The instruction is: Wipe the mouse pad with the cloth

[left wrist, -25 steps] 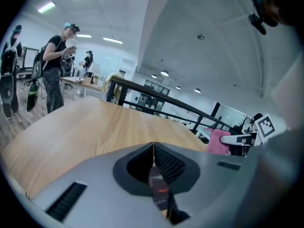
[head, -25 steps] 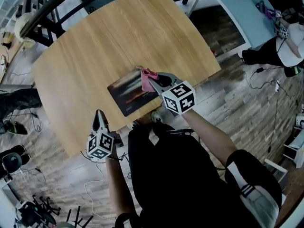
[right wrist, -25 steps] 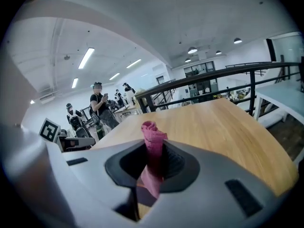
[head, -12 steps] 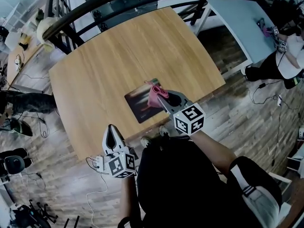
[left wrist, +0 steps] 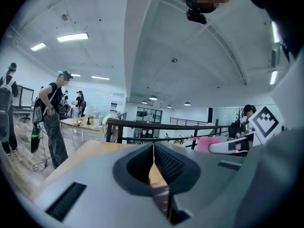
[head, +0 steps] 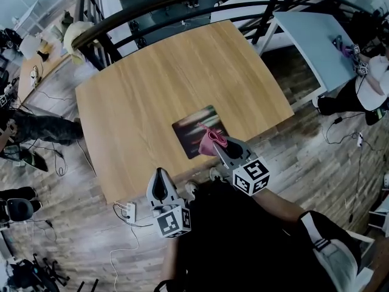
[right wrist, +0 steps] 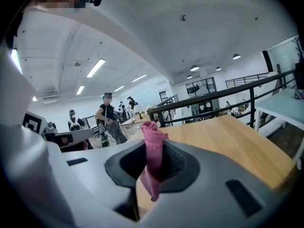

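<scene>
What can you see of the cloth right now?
The cloth is pink, soft-looking fabric, bunched into a narrow fold. The right gripper is shut on it: one end sticks up above the jaws and the other hangs below them. In the head view it shows as a small crumpled wad over the near right corner of the mouse pad. Whether it touches the pad cannot be told.
</scene>
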`<state>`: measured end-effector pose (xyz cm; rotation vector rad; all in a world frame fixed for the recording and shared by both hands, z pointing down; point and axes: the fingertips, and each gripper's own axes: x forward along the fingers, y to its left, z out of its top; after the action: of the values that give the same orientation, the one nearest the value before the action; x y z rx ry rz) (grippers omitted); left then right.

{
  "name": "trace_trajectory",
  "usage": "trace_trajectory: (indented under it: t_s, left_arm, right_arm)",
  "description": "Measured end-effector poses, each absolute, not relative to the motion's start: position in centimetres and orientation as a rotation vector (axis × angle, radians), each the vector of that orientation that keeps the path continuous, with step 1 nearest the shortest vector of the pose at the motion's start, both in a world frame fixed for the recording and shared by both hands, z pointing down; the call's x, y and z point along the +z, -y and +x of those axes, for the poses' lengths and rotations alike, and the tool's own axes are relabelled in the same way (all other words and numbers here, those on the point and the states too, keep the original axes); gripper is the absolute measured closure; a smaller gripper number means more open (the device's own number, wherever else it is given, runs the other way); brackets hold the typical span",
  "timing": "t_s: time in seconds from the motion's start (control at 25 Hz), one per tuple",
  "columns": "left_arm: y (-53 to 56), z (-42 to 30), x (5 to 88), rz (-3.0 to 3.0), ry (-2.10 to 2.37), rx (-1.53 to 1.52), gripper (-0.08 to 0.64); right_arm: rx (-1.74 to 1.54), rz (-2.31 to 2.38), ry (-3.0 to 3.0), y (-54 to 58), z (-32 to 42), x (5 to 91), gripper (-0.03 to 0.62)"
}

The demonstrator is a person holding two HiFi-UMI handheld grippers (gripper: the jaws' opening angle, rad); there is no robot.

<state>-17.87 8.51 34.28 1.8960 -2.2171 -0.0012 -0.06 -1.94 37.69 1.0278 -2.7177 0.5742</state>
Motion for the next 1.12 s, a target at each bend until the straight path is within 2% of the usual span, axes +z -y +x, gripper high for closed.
trace_trajectory:
  t_s: [1.12]
  left_arm:
    - [-8.4, -17.2, 34.6, 1.918, 2.19, -0.001, 0.535]
  right_arm:
    - [0.516, 1.021, 2.751, 0.3, -0.9, 36.8, 0.526]
